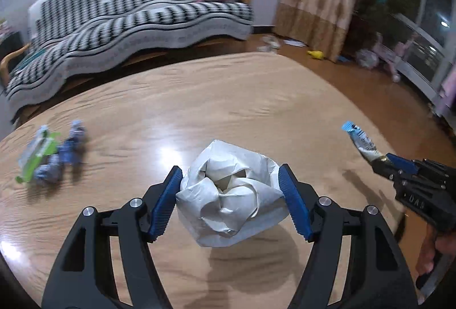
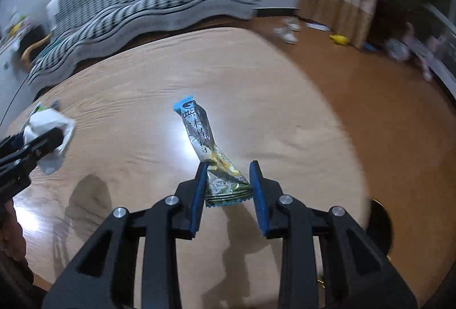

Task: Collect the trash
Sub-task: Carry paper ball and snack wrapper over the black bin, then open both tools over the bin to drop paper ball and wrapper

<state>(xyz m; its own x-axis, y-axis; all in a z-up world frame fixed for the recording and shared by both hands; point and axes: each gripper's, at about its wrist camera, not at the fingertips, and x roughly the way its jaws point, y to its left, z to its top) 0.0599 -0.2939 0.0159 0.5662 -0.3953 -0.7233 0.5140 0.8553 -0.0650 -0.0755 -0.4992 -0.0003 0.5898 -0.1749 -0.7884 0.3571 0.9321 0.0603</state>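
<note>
Printed characters run down the long silver-and-green snack wrapper with the blue top end (image 2: 205,143): Chinese script, dark on silver, too warped by creases to read with certainty. In the left wrist view, pale mirrored marks looking like "DA9" sit on the black plastic body of the right claw (image 1: 382,163), at three o'clock. Nothing else legible.

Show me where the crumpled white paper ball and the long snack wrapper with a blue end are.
crumpled white paper ball (image 1: 230,192), left wrist view, its middle folds.
long snack wrapper with a blue end (image 2: 199,132), right wrist view, its printed middle.
</note>
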